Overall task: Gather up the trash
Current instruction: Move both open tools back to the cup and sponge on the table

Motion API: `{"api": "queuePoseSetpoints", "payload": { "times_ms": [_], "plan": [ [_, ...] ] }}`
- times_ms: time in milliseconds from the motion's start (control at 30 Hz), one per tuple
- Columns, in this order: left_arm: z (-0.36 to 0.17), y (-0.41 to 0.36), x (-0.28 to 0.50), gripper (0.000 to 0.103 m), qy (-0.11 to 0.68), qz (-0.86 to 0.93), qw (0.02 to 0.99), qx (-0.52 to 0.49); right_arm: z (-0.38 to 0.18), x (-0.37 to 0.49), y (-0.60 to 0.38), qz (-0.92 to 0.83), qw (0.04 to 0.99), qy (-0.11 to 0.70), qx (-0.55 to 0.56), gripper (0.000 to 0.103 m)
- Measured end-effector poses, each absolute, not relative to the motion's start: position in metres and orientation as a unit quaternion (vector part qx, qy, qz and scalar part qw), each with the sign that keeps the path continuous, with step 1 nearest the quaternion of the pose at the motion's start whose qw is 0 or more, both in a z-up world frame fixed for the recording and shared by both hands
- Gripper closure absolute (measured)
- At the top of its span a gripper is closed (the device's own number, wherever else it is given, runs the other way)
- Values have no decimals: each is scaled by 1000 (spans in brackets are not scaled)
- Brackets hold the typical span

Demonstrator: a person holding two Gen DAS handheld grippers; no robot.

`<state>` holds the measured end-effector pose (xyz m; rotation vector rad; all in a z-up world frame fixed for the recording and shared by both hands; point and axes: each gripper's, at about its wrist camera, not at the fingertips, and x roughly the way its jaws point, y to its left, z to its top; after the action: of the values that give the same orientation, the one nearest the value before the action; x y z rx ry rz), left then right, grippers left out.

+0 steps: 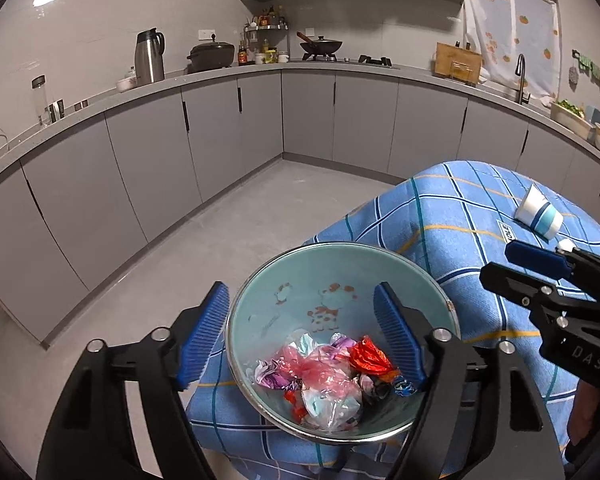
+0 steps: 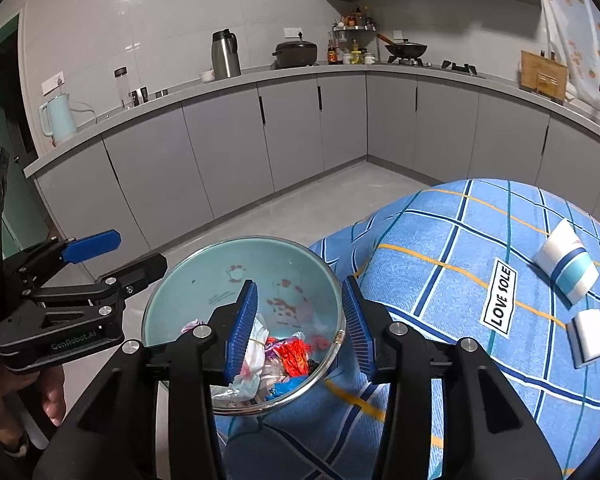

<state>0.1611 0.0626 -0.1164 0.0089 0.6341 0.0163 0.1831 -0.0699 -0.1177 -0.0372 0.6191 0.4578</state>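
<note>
A pale green enamel bowl (image 1: 340, 276) sits at the near left corner of the blue checked tablecloth (image 1: 452, 216). It holds crumpled wrappers and plastic scraps (image 1: 332, 380), red, pink and white. My left gripper (image 1: 300, 332) is open and empty above the bowl, jaws spread across it. My right gripper (image 2: 300, 328) is open and empty over the bowl's right rim (image 2: 336, 344); it also shows in the left wrist view (image 1: 540, 276). A tipped paper cup (image 2: 566, 266) and a flattened white piece (image 2: 590, 338) lie on the cloth to the right.
The cloth (image 2: 440, 280) drops off at its left and near edges to grey floor (image 1: 220, 240). Grey cabinets (image 1: 148, 152) and a counter with a thermos (image 1: 150, 56), pots and a sink run around the room. The cloth carries a "LOVE SOLE" label (image 2: 500, 300).
</note>
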Motion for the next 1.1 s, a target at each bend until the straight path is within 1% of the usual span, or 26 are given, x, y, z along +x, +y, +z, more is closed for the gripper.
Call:
{"api": "queuePoseSetpoints", "payload": {
  "times_ms": [167, 333, 400, 433, 467, 600, 667, 700, 833, 900, 967, 1100],
  "plan": [
    [-113, 64, 161, 21, 306, 14, 952, 1, -118, 182, -72, 219, 928, 303, -18, 55],
    [-114, 60, 162, 19, 309, 13, 951, 2, -117, 181, -83, 210, 931, 300, -10, 54],
    [-115, 56, 163, 15, 311, 14, 950, 6, -117, 181, -88, 205, 932, 299, -7, 53],
    [-115, 54, 163, 11, 309, 16, 951, 8, -117, 181, -90, 203, 933, 299, -6, 53],
    [-114, 51, 163, 10, 307, 16, 952, 10, -117, 181, -93, 200, 933, 299, -4, 53],
    [-115, 42, 165, 10, 308, 11, 951, 20, -117, 180, -102, 195, 935, 298, 4, 52],
    [-115, 38, 165, 10, 309, 11, 951, 24, -117, 179, -105, 193, 936, 295, 7, 47],
    [-115, 37, 165, 9, 309, 12, 951, 25, -116, 178, -107, 192, 936, 294, 9, 46],
    [-114, 31, 167, 6, 309, 20, 950, 35, -115, 178, -114, 188, 938, 292, 12, 46],
    [-114, 27, 169, 6, 309, 23, 950, 39, -114, 180, -119, 182, 939, 291, 16, 45],
    [-114, 23, 171, 6, 311, 22, 949, 43, -114, 180, -124, 177, 940, 290, 19, 41],
    [-115, 13, 177, 6, 317, 13, 947, 50, -114, 180, -139, 162, 943, 289, 24, 41]
  ]
}}
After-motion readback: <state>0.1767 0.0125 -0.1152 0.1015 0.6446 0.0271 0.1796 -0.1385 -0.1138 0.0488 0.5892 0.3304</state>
